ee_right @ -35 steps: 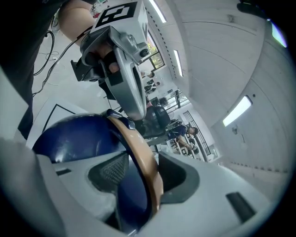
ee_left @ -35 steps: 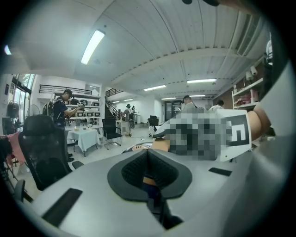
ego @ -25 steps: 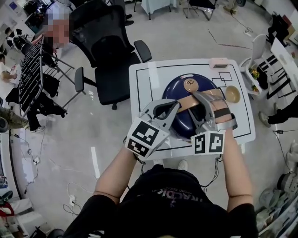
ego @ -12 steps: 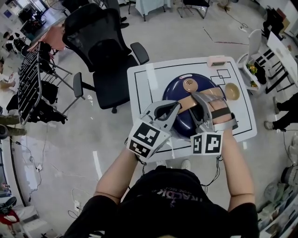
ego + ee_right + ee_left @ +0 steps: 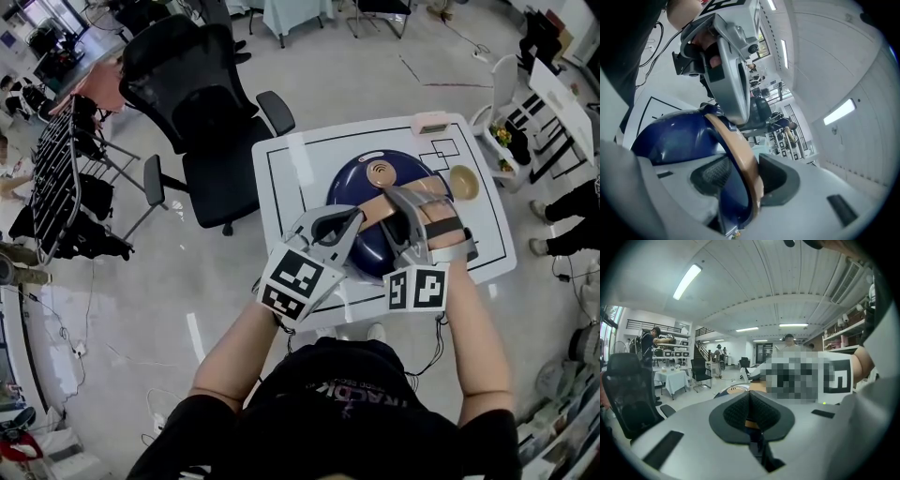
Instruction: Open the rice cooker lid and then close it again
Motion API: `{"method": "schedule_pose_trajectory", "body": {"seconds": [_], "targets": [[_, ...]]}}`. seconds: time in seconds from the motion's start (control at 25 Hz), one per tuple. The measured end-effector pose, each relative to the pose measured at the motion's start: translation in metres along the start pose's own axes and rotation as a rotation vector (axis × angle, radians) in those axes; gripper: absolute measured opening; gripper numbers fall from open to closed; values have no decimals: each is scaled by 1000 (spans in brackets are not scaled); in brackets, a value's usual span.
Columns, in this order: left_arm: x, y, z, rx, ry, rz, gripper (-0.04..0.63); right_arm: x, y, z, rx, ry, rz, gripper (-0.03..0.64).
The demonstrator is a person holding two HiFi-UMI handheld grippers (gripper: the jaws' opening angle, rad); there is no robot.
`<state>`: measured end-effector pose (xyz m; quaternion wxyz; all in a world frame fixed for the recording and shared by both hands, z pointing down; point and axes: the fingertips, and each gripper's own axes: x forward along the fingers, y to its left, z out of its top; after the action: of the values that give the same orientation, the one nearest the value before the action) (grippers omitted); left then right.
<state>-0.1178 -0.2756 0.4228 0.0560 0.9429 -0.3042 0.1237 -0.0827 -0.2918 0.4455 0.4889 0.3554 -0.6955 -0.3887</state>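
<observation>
Between the jaws of your right gripper [image 5: 740, 180], just closed onto it, the lid handle [image 5: 735, 140] runs crosswise (left gripper [image 5: 750, 409] pinched empty, alongside).

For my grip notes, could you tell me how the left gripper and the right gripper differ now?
The left gripper is shut on nothing, while the right gripper, its jaws having just been closing, clamps the tan handle. The left gripper sits at the blue lid's near-left edge; the right gripper reaches over the lid. Both carry marker cubes and point toward the lid.
</observation>
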Motion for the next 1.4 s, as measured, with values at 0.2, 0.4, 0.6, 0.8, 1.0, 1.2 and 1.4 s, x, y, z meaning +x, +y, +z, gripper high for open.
{"method": "schedule_pose_trajectory", "body": {"seconds": [0.2, 0.4, 0.6, 0.8, 1.0, 1.2, 1.4], "targets": [[0, 2, 2, -1, -1, 5, 2, 0, -2, 0, 20, -9, 0, 183], [0, 0, 0, -3, 21, 30, 2, -1, -1, 0, 27, -10, 23, 183], [-2, 2, 2, -8, 28, 72, 2, -1, -2, 1, 48, -18, 29, 184], [-1, 0, 4, 5, 52, 98, 2, -1, -3, 1, 65, -34, 38, 186], [1, -5, 5, 34, 77, 99, 2, -2, -3, 0, 81, -32, 53, 187], [2, -5, 11, 21, 63, 101, 2, -2, -7, 0, 101, -43, 63, 189], [4, -6, 27, 50, 54, 97, 3, -5, -20, -3, 156, -56, 72, 187]]}}
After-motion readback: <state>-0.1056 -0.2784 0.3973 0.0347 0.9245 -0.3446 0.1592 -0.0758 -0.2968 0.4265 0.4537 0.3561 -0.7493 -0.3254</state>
